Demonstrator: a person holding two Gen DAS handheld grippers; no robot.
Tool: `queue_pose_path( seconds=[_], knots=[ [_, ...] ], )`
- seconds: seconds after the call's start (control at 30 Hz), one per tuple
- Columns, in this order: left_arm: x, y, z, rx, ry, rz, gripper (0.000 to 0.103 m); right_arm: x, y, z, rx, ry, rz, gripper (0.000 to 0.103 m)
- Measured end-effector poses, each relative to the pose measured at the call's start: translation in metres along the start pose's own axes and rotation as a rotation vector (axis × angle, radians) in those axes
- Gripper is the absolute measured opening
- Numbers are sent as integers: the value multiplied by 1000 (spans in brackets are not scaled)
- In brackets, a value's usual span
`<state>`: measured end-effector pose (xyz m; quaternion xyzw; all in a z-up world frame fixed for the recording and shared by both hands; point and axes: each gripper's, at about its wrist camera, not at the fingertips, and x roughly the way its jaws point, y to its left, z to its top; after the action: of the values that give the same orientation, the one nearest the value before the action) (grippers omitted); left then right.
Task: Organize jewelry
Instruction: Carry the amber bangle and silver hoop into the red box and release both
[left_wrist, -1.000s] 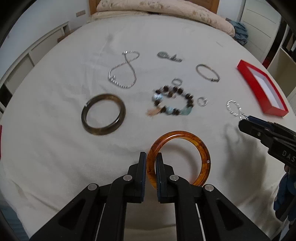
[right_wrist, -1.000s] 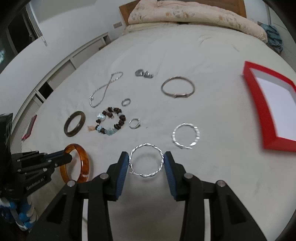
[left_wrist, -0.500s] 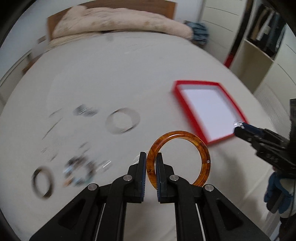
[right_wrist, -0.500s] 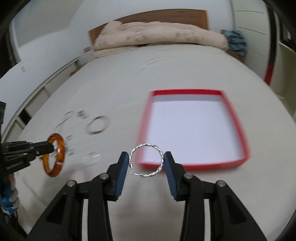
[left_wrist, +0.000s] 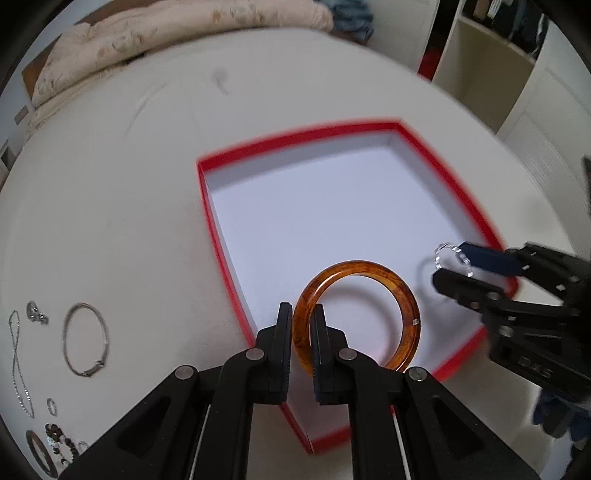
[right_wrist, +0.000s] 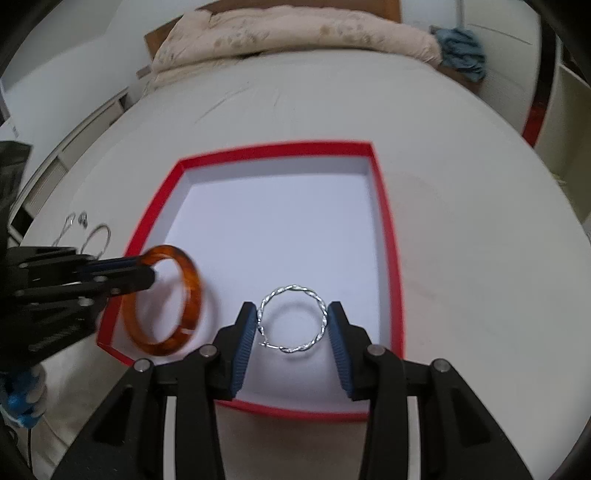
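Note:
My left gripper (left_wrist: 302, 332) is shut on an amber bangle (left_wrist: 402, 291) and holds it above the near left part of a red box (left_wrist: 443, 173) with a white floor. My right gripper (right_wrist: 293, 325) is shut on a twisted silver hoop (right_wrist: 293, 320) and holds it above the box's (right_wrist: 388, 221) near middle. In the right wrist view the left gripper (right_wrist: 146, 271) and bangle (right_wrist: 192, 288) hang over the box's left rim. In the left wrist view the right gripper (left_wrist: 448, 266) holds the hoop (left_wrist: 443, 251) over the right rim.
Loose jewelry lies on the white bed left of the box: a thin silver bangle (left_wrist: 86, 343), a chain (left_wrist: 18, 365), a beaded bracelet (left_wrist: 59, 443) and a dark bangle (left_wrist: 37, 454). A folded quilt (right_wrist: 288, 33) lies at the bed's far end.
Both grippers have carried their pieces from the loose jewelry over to the red box, which has come close and now lies under both.

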<state>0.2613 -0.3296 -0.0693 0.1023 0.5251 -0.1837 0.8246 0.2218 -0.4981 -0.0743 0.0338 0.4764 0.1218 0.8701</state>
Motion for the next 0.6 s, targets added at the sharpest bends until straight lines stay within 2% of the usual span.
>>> queue_pose_path(
  seconds=[0.2, 0.37, 0.47, 0.5, 0.6],
  knots=[
    [8, -6, -2, 28, -3, 80, 11, 19, 20, -9, -152, 74, -74, 39],
    [6, -10, -1, 39, -15, 85, 11, 14, 18, -6, -162, 98, -95, 39],
    [-6, -5, -3, 20, -36, 46, 20, 2, 16, -8, -147, 88, -98, 45],
    [-14, -2, -5, 15, -49, 33, 30, -5, 15, -9, -139, 78, -100, 47],
    [-50, 5, -18, -3, -112, 18, 44, -29, 16, -12, -122, 45, -109, 48]
  ],
)
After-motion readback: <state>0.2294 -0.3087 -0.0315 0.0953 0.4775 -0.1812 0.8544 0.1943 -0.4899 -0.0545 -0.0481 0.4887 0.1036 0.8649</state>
